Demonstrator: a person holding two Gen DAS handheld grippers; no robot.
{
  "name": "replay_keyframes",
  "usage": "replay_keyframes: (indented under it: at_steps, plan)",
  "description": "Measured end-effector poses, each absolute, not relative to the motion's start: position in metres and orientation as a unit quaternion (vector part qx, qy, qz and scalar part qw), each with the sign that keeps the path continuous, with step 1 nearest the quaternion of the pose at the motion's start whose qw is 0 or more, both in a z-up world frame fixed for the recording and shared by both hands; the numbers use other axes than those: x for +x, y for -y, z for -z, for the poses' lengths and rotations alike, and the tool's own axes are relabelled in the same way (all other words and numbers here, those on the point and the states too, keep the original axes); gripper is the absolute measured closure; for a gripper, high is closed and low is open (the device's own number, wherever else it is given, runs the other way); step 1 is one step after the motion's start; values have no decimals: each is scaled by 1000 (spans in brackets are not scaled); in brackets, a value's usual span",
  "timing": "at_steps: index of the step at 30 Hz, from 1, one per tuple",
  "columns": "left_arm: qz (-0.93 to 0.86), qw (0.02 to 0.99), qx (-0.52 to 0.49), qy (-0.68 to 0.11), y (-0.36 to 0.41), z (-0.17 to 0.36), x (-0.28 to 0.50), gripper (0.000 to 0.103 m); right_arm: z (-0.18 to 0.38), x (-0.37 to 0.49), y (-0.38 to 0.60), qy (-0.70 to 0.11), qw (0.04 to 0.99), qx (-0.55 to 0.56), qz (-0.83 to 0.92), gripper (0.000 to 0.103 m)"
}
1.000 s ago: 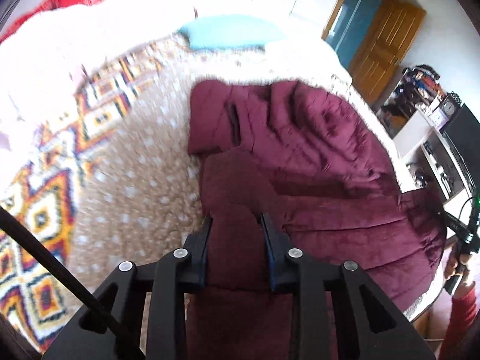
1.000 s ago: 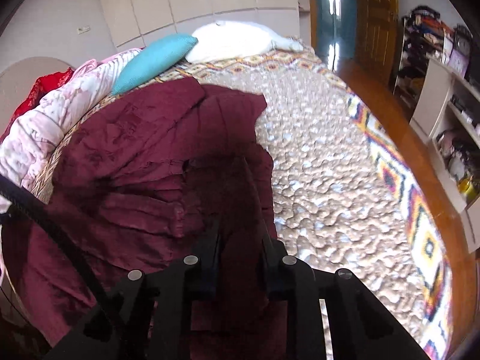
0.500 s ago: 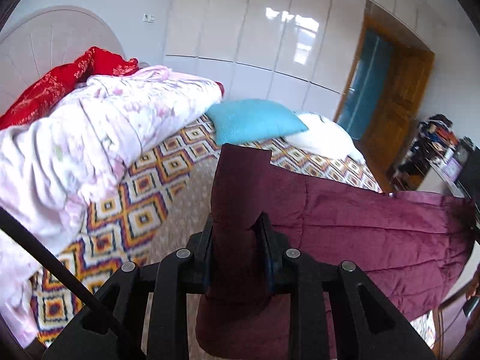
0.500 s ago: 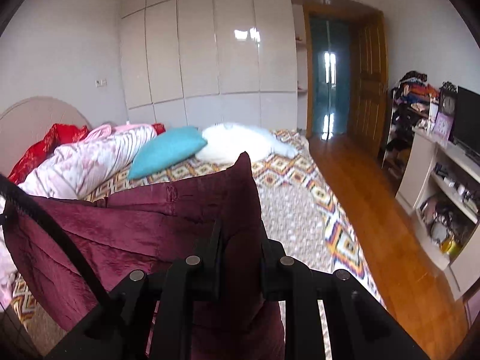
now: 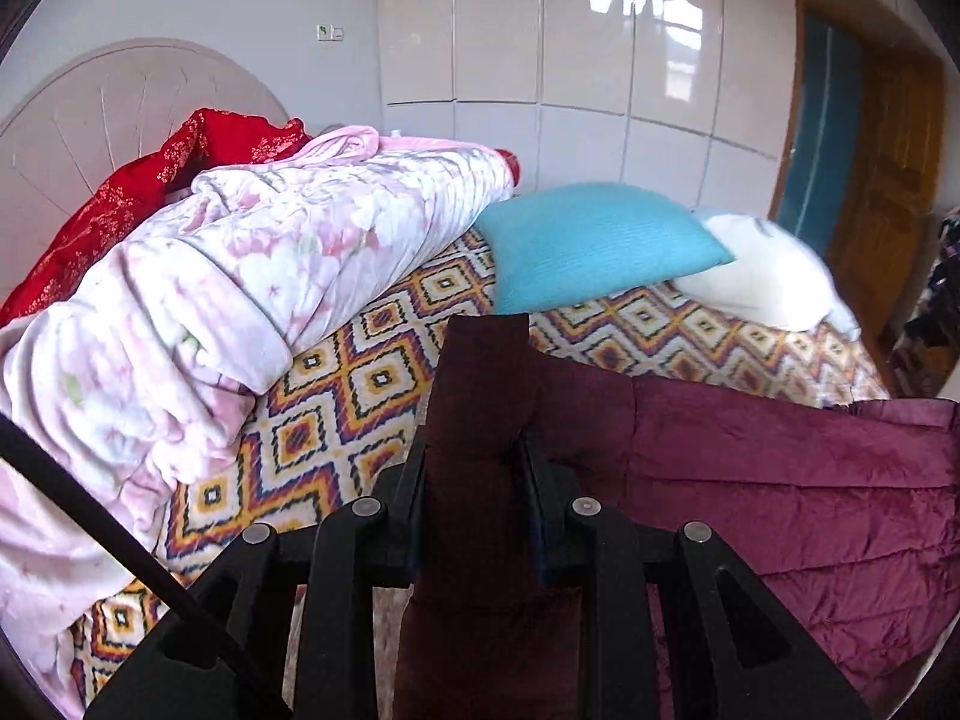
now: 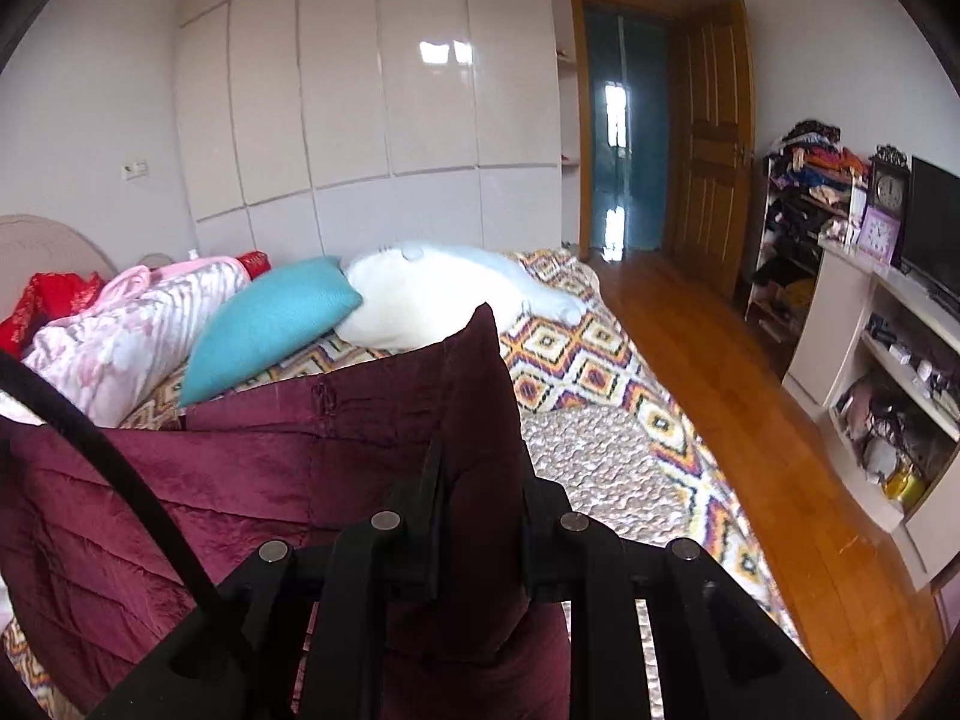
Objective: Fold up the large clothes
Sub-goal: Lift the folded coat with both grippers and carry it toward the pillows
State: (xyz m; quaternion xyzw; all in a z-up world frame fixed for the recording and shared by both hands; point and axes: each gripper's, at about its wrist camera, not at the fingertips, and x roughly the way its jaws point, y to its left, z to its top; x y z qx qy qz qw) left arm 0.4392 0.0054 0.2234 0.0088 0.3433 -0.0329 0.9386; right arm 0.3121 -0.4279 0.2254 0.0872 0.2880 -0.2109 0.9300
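A bedroom, with a bed under a diamond-patterned spread in orange, white and purple, is the working surface. Nearest the lens in the left wrist view, the left hand-held gripper has its black jaws pressed tight on a thick corner of the dark maroon quilted velvet coat, the pinched fabric standing up between them. In the right wrist view the right hand-held gripper is clamped in the same way on the opposite corner, which rises to a point above its jaws. Between the two, the garment hangs as a taut sheet, lifted over the bed, its lower part out of sight.

Beyond it lie a rolled pink floral quilt, a red patterned blanket, a turquoise cushion and a white pillow, with glossy white wardrobe doors behind.

As a judgement, the folding is at an early to middle stage: the garment is gripped and spread, but no finished fold shows. Laying it down, doubling it over and squaring it all appear left to do.
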Motion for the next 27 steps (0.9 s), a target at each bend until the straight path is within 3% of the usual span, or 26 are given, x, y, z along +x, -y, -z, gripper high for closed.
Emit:
replay_keyframes:
  at_steps: [12, 16, 21, 27]
  plan:
    - [-53, 915, 49, -397, 19, -91, 544, 78, -93, 408, 491, -355, 885, 133, 270, 83]
    - [-54, 888, -25, -455, -9, -50, 565, 78, -55, 420, 509, -380, 870, 172, 264, 79]
    - [-48, 874, -80, -478, -30, -46, 568, 74, -45, 424, 516, -402, 856, 191, 262, 62]
    - [-41, 894, -81, -438, -50, -108, 535, 65, -106, 386, 518, -355, 872, 186, 282, 36]
